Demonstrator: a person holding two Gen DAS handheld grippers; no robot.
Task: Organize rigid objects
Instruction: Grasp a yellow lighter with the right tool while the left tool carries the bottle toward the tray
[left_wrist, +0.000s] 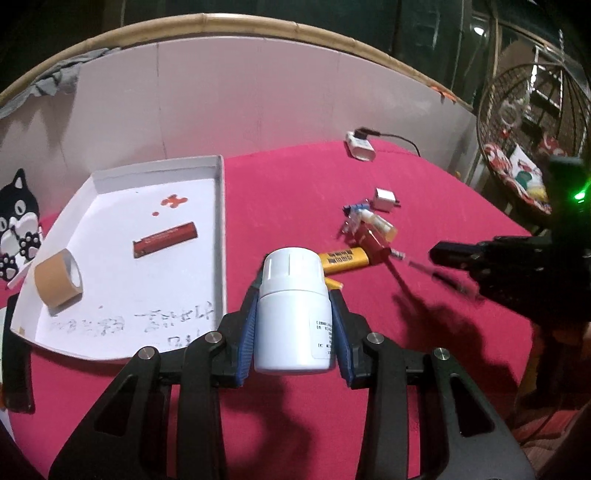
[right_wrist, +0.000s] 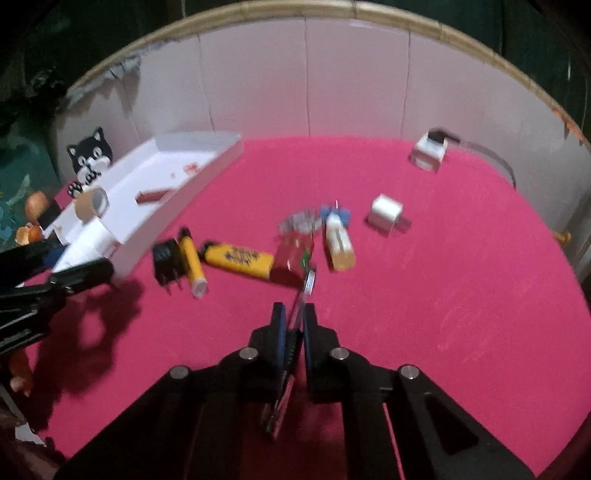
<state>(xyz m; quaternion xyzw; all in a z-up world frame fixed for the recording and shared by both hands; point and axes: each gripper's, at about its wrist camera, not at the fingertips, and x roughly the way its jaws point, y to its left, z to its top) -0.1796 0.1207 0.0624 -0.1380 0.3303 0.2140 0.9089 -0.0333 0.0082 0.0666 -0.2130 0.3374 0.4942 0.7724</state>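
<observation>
A white plastic bottle (left_wrist: 291, 314) with a ribbed cap stands upright between the blue pads of my left gripper (left_wrist: 295, 291), which is shut on it above the red cloth, just right of the white tray (left_wrist: 221, 221). In the tray lie a roll of brown tape (left_wrist: 59, 282) and a red bar (left_wrist: 164, 239). My right gripper (right_wrist: 294, 308) is shut on a thin pen-like stick (right_wrist: 304, 284) that runs lengthwise between its jaws. Beyond it lie a yellow lighter (right_wrist: 236, 260), a yellow tube (right_wrist: 192, 264), a black relay (right_wrist: 168, 260), a red box (right_wrist: 293, 251) and a small bottle (right_wrist: 338, 243).
A white charger cube (right_wrist: 386, 214) sits farther back, and a white adapter (right_wrist: 428, 151) with a black cable lies by the white back wall. A black-and-white cat figure (left_wrist: 18, 221) stands left of the tray. A wire basket (left_wrist: 524, 140) hangs beyond the table's right edge.
</observation>
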